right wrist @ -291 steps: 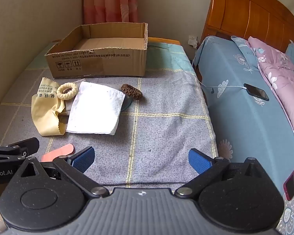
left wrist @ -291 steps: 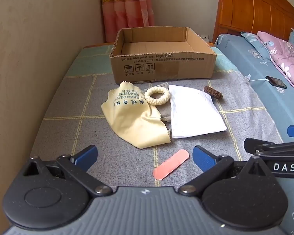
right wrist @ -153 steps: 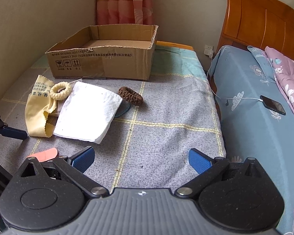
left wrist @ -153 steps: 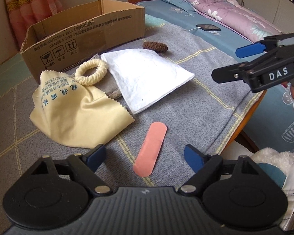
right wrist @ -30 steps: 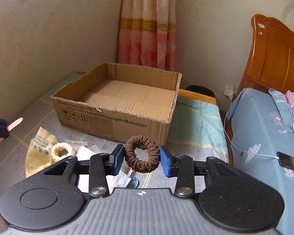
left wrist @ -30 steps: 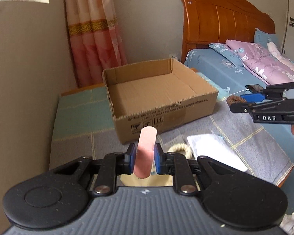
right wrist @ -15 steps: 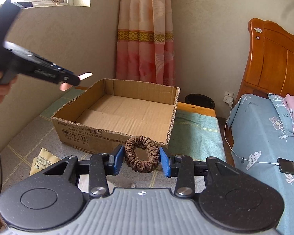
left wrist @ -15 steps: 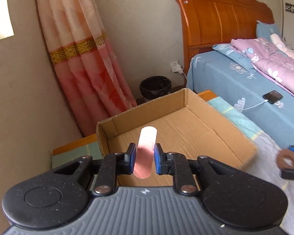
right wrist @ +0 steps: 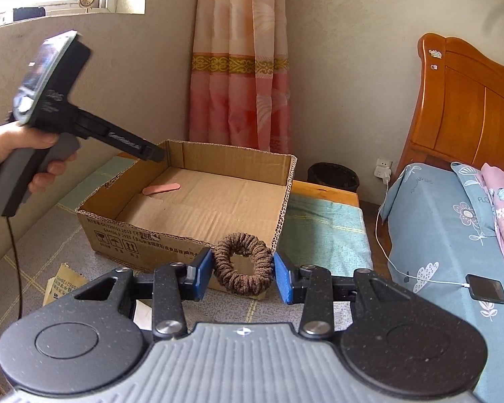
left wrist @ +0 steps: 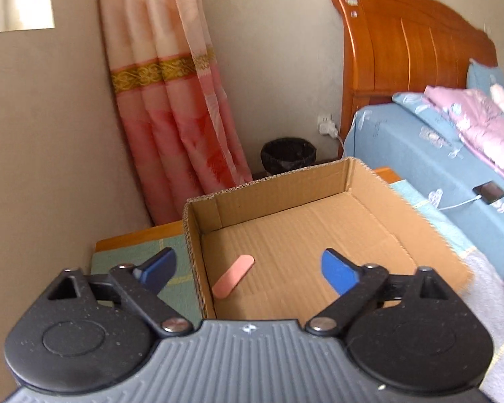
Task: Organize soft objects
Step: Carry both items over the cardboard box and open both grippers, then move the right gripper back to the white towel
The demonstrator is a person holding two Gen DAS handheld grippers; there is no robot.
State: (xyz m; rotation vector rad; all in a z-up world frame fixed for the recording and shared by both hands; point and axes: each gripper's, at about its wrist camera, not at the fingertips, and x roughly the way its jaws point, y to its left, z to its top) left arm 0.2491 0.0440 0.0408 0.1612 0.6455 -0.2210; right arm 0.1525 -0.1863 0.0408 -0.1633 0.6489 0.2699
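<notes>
— Left gripper (left wrist: 248, 268)? Jaws just sprung apart, nothing between; pink strip (left wrist: 233, 280) lying in cardboard box (left wrist: 369, 181).
— Right gripper (right wrist: 240, 273)? Pinching brown scrunchie (right wrist: 243, 268) — short of the box.

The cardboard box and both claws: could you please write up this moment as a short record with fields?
box: open cardboard box on the grey checked cover
inside box: pink strip lying flat on the floor, near the left wall
left claw: over the box, jaws just opened wide, nothing between them
right claw: in front of the box, shut on the brown scrunchie
outside box: yellow cloth, partly hidden
done so far: the strip only
</notes>
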